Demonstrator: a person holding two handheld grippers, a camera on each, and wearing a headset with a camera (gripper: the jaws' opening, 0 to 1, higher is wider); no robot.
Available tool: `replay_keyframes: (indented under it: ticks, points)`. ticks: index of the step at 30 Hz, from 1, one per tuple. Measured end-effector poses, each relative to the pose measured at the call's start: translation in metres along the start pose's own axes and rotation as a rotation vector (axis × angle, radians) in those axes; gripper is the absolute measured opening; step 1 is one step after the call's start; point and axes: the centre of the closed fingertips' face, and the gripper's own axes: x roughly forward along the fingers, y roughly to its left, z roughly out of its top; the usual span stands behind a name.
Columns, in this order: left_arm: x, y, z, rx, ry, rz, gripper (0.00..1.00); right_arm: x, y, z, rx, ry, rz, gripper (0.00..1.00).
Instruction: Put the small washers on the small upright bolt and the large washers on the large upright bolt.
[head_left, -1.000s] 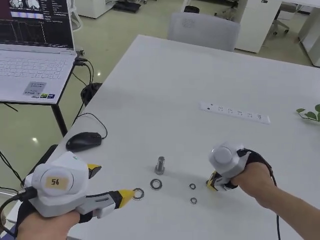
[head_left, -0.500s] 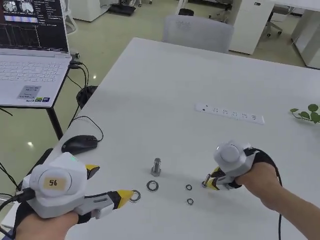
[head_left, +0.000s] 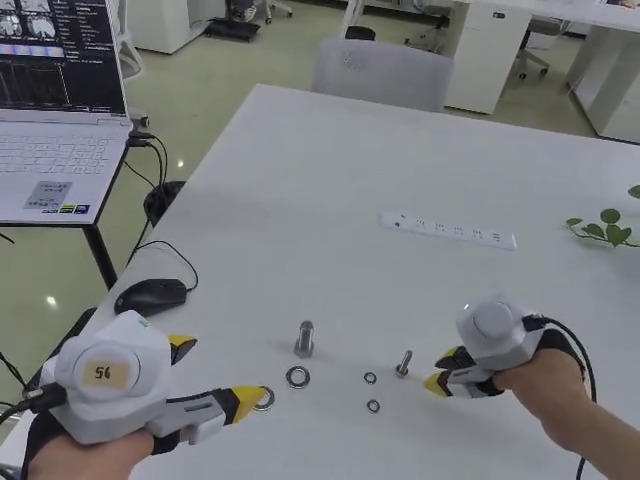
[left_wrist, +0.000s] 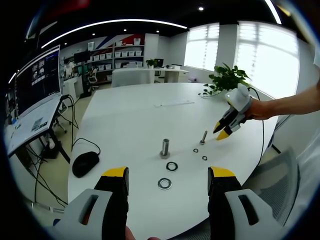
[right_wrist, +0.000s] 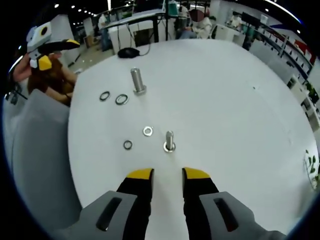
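The right gripper (right_wrist: 167, 174) had been drawn back, jaws parted and empty. The small bolt (right_wrist: 169, 141) was left upright just ahead, small washers (right_wrist: 147, 131) beside it, ready for threading. Farther off, the left gripper (left_wrist: 167, 175) was held wide open, a large washer (left_wrist: 164, 183) at its tips.

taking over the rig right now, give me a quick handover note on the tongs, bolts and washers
Left tongs: open, empty, pointed at the nearer large flat steel washer by the front edge of the white table.
Right tongs: open, empty, just behind the small upright steel bolt.
Large upright steel hex bolt stands mid-table, with the second large steel washer flat in front of it.
One small steel washer and another lie flat between the two bolts.
Done: both bolts stand upright, bare.
Left: all four washers, large ones onto the large bolt, small ones onto the small bolt.
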Motion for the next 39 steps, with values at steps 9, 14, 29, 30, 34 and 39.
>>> replay_keyframes:
  ticks: [9, 14, 29, 30, 34, 39]
  points:
    - [0.000, -0.003, 0.002, 0.008, 0.003, -0.004, 0.63, 0.011, 0.022, -0.012, 0.007, 0.015, 0.034, 0.24]
    - [0.001, -0.004, 0.001, 0.009, 0.006, -0.005, 0.63, 0.020, 0.036, -0.009, -0.009, 0.016, 0.059, 0.24]
    - [0.002, -0.006, -0.001, 0.010, 0.010, -0.007, 0.63, 0.048, 0.068, 0.019, -0.076, 0.011, 0.123, 0.23]
    - [0.002, -0.006, -0.001, 0.009, 0.010, -0.007, 0.63, 0.050, 0.069, 0.021, -0.079, 0.017, 0.123, 0.23]
    - [0.001, -0.005, -0.001, 0.006, 0.008, -0.005, 0.63, 0.055, 0.072, 0.021, -0.100, 0.038, 0.125, 0.23]
    - [0.000, -0.003, -0.001, 0.006, 0.008, 0.000, 0.63, 0.058, 0.071, 0.021, -0.191, 0.075, 0.125, 0.22]
